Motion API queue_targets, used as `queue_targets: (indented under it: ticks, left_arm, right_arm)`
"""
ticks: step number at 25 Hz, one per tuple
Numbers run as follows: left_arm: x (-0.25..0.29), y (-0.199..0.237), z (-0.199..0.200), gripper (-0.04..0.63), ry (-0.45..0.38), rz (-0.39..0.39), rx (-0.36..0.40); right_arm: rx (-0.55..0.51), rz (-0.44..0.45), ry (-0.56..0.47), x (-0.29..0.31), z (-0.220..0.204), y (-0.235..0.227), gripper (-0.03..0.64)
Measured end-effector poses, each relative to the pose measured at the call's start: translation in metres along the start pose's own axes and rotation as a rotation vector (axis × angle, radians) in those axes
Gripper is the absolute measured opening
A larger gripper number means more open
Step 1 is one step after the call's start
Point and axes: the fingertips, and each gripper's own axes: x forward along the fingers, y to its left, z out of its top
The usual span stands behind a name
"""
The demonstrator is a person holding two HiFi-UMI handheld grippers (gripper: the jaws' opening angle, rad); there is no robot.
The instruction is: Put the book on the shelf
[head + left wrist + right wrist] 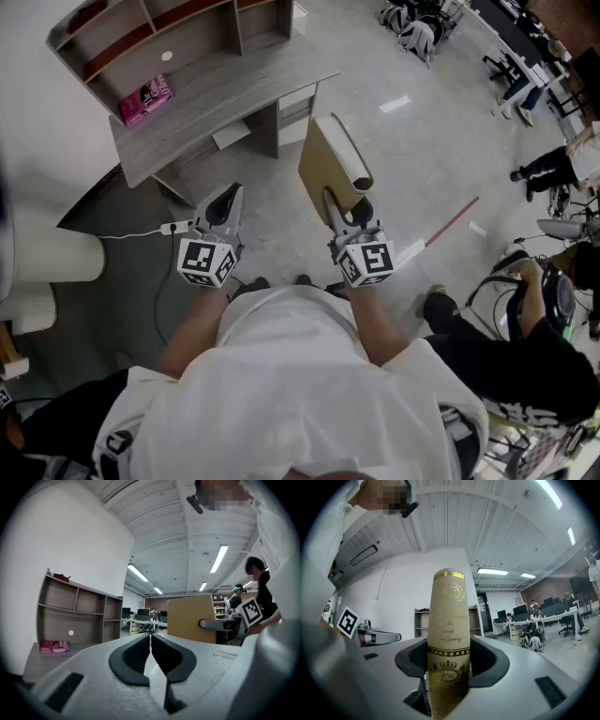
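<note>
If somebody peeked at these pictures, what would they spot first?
Most likely the tan book with a gold crown on its spine, pinched in the right tongs in front of the person. Next comes the bright pink packet lying on the grey desk below the shelf, ahead and to the left. The left tongs are shut with nothing in them.

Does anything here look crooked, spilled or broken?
Nothing stands out. The book is clamped squarely in the right gripper, and the shelf looks intact, with a pink packet lying flat at its base.
</note>
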Motion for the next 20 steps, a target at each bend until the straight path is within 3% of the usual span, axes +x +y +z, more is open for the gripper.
queue_targets:
  ticks: [20]
  left_arm:
    - [0.026,-0.041,-0.017,0.025,0.034,-0.024,-0.043]
  right_arm:
    - [-0.014,-0.005,0.012,-0.018,-0.004,-0.048,0.215]
